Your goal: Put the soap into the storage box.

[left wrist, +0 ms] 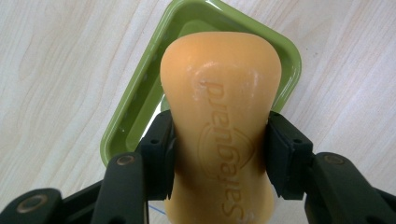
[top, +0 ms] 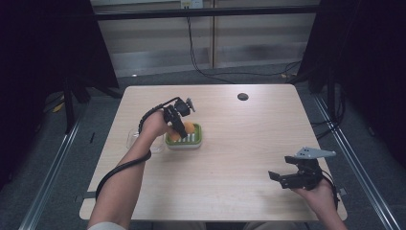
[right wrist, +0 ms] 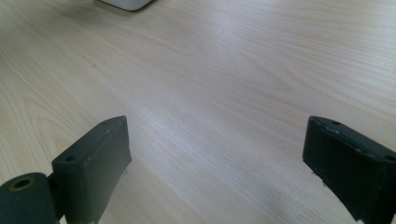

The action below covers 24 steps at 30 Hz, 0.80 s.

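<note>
soap bar: orange, waxy and smooth with a soft sheen, raised lettering pressed into its face
soap dish: green plastic, glossy, wet-looking rim, lying under the soap bar
table: pale wood-grain top, smooth, slight satin shine
left gripper: matt black plastic pads, clamped on the soap bar
right gripper: matt black pads, faintly dusty, well apart from the soap dish
</note>
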### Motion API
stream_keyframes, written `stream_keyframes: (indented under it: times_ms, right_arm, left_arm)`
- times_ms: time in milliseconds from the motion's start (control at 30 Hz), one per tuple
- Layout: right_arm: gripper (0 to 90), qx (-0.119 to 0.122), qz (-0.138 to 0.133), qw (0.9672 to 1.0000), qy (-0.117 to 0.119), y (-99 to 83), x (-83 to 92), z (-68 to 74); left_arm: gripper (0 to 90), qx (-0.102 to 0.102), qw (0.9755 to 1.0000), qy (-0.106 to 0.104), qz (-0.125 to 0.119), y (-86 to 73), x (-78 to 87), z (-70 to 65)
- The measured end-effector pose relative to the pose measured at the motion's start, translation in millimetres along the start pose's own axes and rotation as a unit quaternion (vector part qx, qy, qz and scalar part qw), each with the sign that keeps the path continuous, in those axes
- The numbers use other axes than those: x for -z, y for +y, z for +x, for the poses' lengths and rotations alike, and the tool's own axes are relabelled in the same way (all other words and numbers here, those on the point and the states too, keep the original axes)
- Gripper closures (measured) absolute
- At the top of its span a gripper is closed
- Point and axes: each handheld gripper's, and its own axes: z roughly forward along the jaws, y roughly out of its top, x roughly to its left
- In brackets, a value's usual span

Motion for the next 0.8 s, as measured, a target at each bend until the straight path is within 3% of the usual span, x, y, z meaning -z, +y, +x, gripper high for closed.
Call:
stream_keyframes:
  times_ms: [67,267,500,567,600,800]
  right_arm:
    - [7.6,0.0,0.001,1.0,0.0,0.1,-0.2,0.5]
    - [7.6,0.002,0.001,1.0,-0.001,0.2,-1.0,0.8]
    - [7.6,-0.001,0.001,1.0,0.002,0.3,-0.6,0.6]
    - [7.6,0.001,0.001,1.0,0.0,0.2,-1.0,0.8]
    - [7.6,0.002,0.001,1.0,0.0,0.3,-1.1,0.8]
    - [7.6,0.001,0.001,1.0,0.001,0.2,-0.9,0.7]
  left_arm:
    - [50.0,-0.008,0.9999,-0.001,0.007,0.4,0.4,1.5]
    - [50.0,-0.011,0.9999,0.009,-0.007,0.3,-4.4,-0.7]
    - [49.9,-0.022,0.9997,0.006,-0.003,3.5,-4.5,-0.1]
    - [49.9,-0.028,0.9996,-0.006,0.007,5.2,-4.3,0.4]
    - [49.9,-0.034,0.9994,0.006,0.003,5.3,-6.0,-0.3]
    - [49.9,-0.04,0.9992,0.008,0.003,7.8,-8.0,-0.7]
